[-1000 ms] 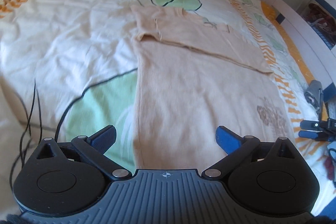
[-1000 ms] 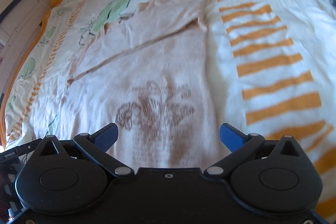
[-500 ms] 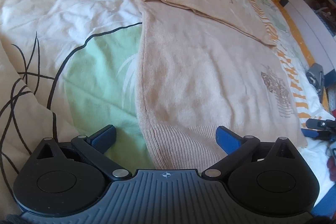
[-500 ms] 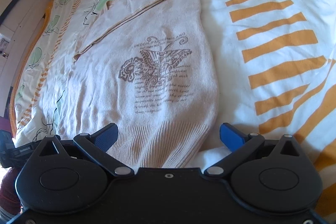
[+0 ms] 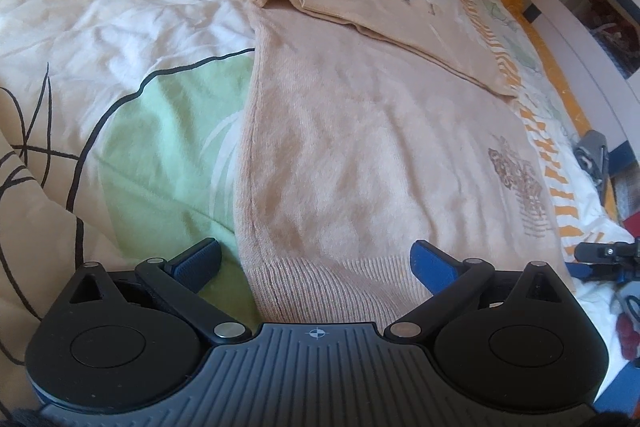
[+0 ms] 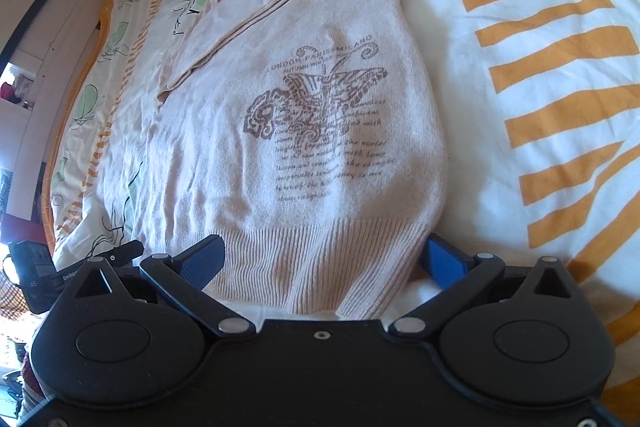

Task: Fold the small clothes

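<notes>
A beige knit sweater (image 5: 360, 155) lies flat on the bed, a sleeve folded across its far end. It also shows in the right wrist view (image 6: 320, 131), with a brown butterfly print (image 6: 316, 107) and text. My left gripper (image 5: 316, 263) is open, its fingers astride the left corner of the ribbed hem (image 5: 332, 287). My right gripper (image 6: 324, 259) is open, its fingers astride the right part of the ribbed hem (image 6: 316, 267). Neither holds anything.
The bedspread (image 5: 120, 27) is cream with green leaves and orange stripes (image 6: 560, 67). A white bed frame (image 5: 580, 39) runs along the far side. The other gripper (image 5: 608, 255) shows at the right edge of the left wrist view. Dark gear (image 6: 32, 275) sits by the bed edge.
Both grippers have moved back along the sweater toward its hem and come down close to it. The hem now lies between each pair of open fingers.
</notes>
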A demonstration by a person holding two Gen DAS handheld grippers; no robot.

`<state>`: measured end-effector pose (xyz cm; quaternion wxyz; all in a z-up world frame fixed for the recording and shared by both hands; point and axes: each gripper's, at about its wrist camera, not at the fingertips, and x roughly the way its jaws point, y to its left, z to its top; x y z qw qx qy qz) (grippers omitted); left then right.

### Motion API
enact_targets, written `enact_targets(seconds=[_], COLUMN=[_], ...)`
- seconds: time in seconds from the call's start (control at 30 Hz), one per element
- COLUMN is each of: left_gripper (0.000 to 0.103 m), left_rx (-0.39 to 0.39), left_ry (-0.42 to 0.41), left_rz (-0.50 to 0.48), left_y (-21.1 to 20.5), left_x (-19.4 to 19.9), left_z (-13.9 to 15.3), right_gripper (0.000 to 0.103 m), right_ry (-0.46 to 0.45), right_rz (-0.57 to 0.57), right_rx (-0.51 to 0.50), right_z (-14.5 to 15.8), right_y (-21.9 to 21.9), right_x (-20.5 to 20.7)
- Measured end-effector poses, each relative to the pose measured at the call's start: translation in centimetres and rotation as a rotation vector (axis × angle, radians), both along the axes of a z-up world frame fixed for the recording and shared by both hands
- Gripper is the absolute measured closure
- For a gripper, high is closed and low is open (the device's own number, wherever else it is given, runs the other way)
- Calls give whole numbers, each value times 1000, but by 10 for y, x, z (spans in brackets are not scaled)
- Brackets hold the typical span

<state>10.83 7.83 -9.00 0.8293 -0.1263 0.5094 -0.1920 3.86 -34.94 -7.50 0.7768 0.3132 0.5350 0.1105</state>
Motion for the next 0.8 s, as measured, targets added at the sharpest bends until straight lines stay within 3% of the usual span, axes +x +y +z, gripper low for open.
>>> enact_targets(seconds=[0.27, 0.4, 0.43, 0.6, 0.67, 0.8], left_gripper=[5, 28, 36, 58, 59, 61], left_rx=[-21, -13, -14, -31, -33, -36], left_ry=[5, -4, -4, 9, 14, 23], left_rz=[24, 43, 48, 49, 39, 35], left_y=[3, 6, 8, 11, 11, 10], left_x=[1, 0, 0, -2, -2, -3], left_z=[0, 2, 2, 3, 3, 4], right_gripper=[0, 6, 9, 28, 41, 50], right_ry=[4, 3, 1, 7, 14, 23], right_rz=[18, 6, 5, -3, -6, -4], right_rx=[2, -6, -7, -12, -6, -7], right_z=[1, 3, 4, 7, 6, 6], right_y=[-1, -2, -3, -5, -6, -5], right_x=[-2, -4, -5, -11, -13, -16])
